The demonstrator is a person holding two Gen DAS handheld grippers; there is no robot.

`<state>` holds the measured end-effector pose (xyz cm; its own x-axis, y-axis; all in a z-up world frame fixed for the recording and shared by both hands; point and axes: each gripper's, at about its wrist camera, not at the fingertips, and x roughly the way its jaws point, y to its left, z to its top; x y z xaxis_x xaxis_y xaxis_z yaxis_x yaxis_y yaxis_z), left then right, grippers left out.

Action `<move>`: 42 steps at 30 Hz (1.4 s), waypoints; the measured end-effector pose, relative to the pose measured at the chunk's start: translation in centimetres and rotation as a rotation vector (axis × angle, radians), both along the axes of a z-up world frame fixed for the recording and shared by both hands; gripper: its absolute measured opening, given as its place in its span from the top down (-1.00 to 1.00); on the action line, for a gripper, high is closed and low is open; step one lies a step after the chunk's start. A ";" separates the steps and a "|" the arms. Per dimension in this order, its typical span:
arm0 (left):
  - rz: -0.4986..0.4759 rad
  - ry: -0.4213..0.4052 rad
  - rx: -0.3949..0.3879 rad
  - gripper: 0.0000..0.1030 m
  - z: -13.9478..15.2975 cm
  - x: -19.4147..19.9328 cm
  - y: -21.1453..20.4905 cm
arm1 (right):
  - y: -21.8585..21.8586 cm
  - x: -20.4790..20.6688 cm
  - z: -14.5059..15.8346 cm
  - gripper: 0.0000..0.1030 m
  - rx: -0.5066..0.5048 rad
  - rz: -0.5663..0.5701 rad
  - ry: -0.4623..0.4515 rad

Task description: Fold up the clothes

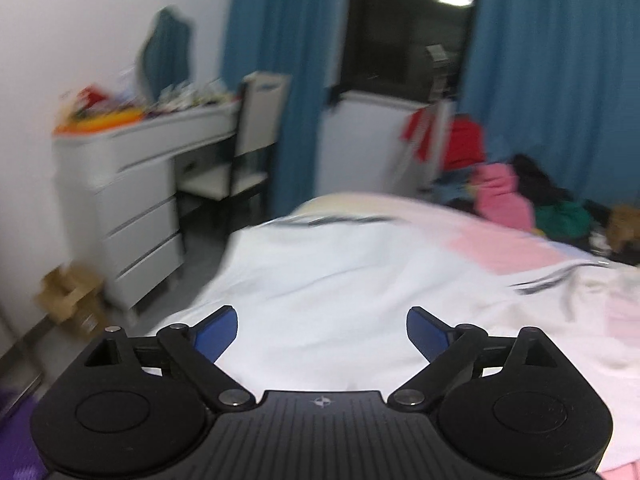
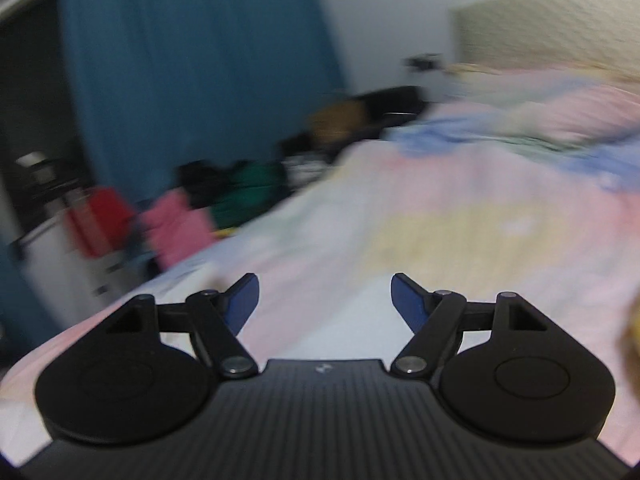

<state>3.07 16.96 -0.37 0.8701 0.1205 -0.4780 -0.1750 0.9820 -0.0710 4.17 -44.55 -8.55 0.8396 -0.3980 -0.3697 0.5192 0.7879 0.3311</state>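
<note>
A white garment with dark stripes [image 1: 340, 272] lies spread on the bed in the left wrist view. My left gripper [image 1: 322, 330] is open and empty, held just above the white cloth. My right gripper [image 2: 325, 300] is open and empty above the pastel bedsheet [image 2: 440, 232]. A pile of clothes, pink [image 1: 502, 196], red, green and black, lies at the far side of the bed; it also shows in the right wrist view [image 2: 176, 224]. Both views are blurred by motion.
A white dresser [image 1: 136, 188] with clutter on top and a chair [image 1: 244, 148] stand left of the bed. Blue curtains [image 1: 552, 80] frame a dark window. A cardboard box [image 1: 70, 300] sits on the floor. A headboard [image 2: 552, 24] and a rumpled blanket [image 2: 520, 128] are at the right.
</note>
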 end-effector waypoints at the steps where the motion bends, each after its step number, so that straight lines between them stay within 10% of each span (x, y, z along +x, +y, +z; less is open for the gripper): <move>1: -0.030 -0.011 -0.001 -0.83 0.2 0.5 -1.8 | 0.7 0.2 0.3 -0.45 -0.008 0.056 -0.015; 11: -0.237 -0.054 0.009 -0.85 -5.1 6.6 -15.5 | 3.9 3.6 -1.0 -0.47 0.087 0.375 0.010; 18: -0.253 -0.001 0.032 -0.85 -12.0 9.5 -14.9 | 2.8 15.4 -3.4 -0.48 0.376 0.470 0.080; 25: -0.216 0.008 -0.061 -0.85 -15.3 13.3 -11.4 | 4.8 30.2 -6.1 -0.46 0.336 0.362 0.182; 27: -0.219 0.002 -0.061 -0.85 -15.8 13.7 -10.8 | 5.3 32.9 -7.0 -0.19 0.301 0.309 0.235; 28: -0.227 -0.006 -0.052 -0.85 -16.1 13.9 -10.8 | 5.5 34.3 -7.4 0.25 0.283 0.283 0.262; 31: -0.265 -0.024 -0.004 -0.88 -16.9 14.5 -11.4 | 6.3 35.7 -6.0 0.75 0.207 0.284 0.268; 39: -0.291 -0.046 -0.007 -0.87 -17.3 14.5 -11.5 | 2.8 32.7 6.5 0.79 0.050 0.151 -0.073; 42: -0.283 -0.063 -0.001 -0.87 -16.7 13.9 -11.5 | -0.3 31.7 7.4 0.78 0.036 0.066 -0.047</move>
<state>16.96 5.47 -17.07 0.8969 -0.1319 -0.4221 0.1109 0.9911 -0.0741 35.89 -44.85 -1.18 0.8803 -0.3283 -0.3425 0.4497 0.8073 0.3821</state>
